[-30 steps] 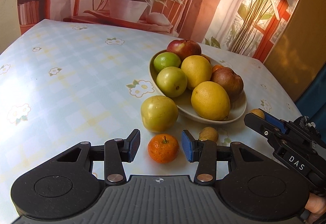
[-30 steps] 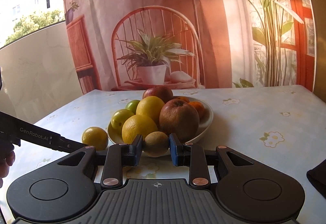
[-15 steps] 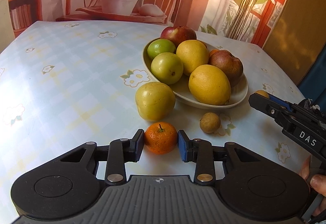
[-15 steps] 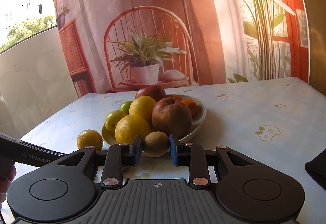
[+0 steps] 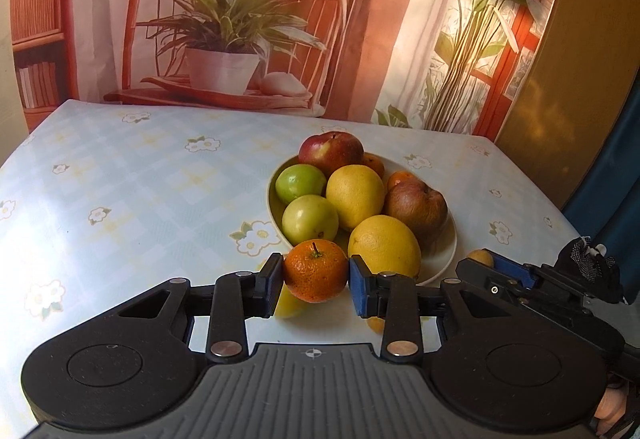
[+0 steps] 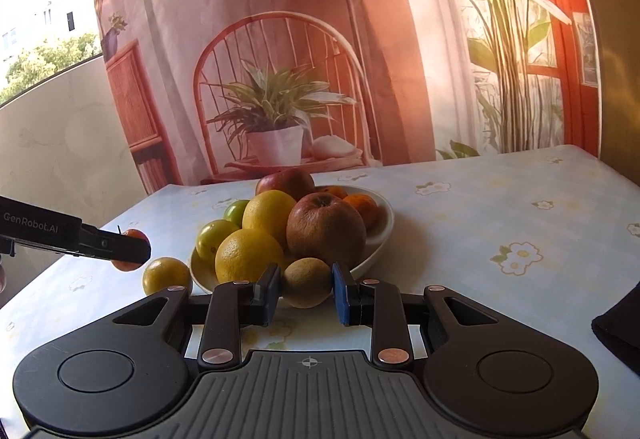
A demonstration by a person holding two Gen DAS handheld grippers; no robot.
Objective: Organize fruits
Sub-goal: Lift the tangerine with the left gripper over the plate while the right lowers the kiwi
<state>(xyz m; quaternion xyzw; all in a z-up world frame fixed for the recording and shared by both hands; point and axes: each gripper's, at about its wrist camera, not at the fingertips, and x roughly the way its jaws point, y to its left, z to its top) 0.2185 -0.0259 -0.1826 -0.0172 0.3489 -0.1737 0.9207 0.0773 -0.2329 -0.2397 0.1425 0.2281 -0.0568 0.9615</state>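
Observation:
My left gripper (image 5: 316, 281) is shut on a small orange mandarin (image 5: 315, 270) and holds it above the table, just in front of the white fruit bowl (image 5: 444, 259). The mandarin also shows in the right wrist view (image 6: 130, 250), raised off the table. My right gripper (image 6: 306, 291) is shut on a brown kiwi (image 6: 307, 282), held off the table at the bowl's near rim (image 6: 370, 259). The bowl holds a red apple (image 5: 331, 153), green fruits, yellow lemons and a brown apple (image 6: 326, 229). A yellow fruit (image 6: 167, 275) lies on the table left of the bowl.
The table has a pale flowered cloth (image 5: 140, 191). A printed backdrop with a chair and plant hangs behind the far edge. A dark object (image 6: 618, 327) sits at the right edge of the right wrist view. A small yellow fruit (image 5: 480, 257) shows beside my right gripper.
My left gripper closed on the mandarin and lifted it off the table toward the bowl. My right gripper kept hold of the kiwi and moved slightly closer to the bowl.

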